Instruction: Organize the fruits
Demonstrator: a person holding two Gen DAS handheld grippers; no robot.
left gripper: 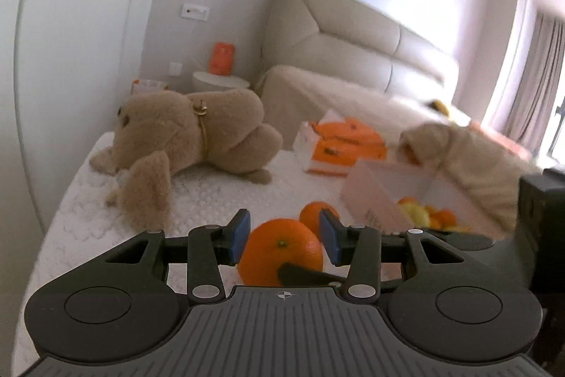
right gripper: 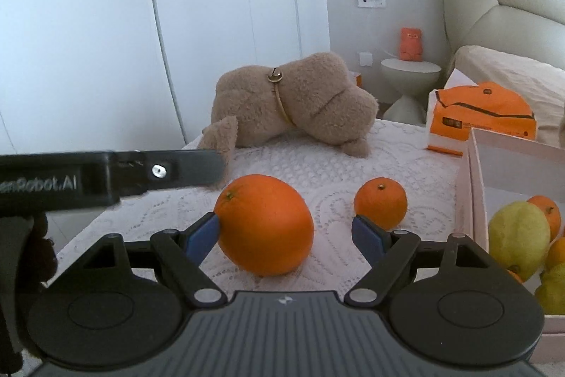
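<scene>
Two oranges loose on the bed (right gripper: 317,165), on the white lace cover: big orange (right gripper: 265,225) near the front edge, small orange (right gripper: 380,203) just beyond it toward the white box (right gripper: 473,200). The box already holds a lemon (right gripper: 519,235) and more citrus, so it reads as the collection point, and both loose ones sit close to its open side

Right hand-held gripper (right gripper: 286,237): jaws wide apart, straddling the big orange. Left pad (right gripper: 203,235) is at or just touching the skin, right pad (right gripper: 365,237) clearly off it, so no clamp yet. Wide opening makes sense, since that fruit needs the span

Left hand-held gripper (left gripper: 284,235): jaws part open, nothing gripped. In its own view the big orange sits between the pads with gaps either side, but that's probably just line of sight; the frame is motion-blurred on the right, so hard to be sure. Its black finger (right gripper: 169,170) crosses the right view above and left of the orange, clear of it

Plush bear (right gripper: 293,105) and orange packets (right gripper: 483,115) lie further back, out of the way
</scene>
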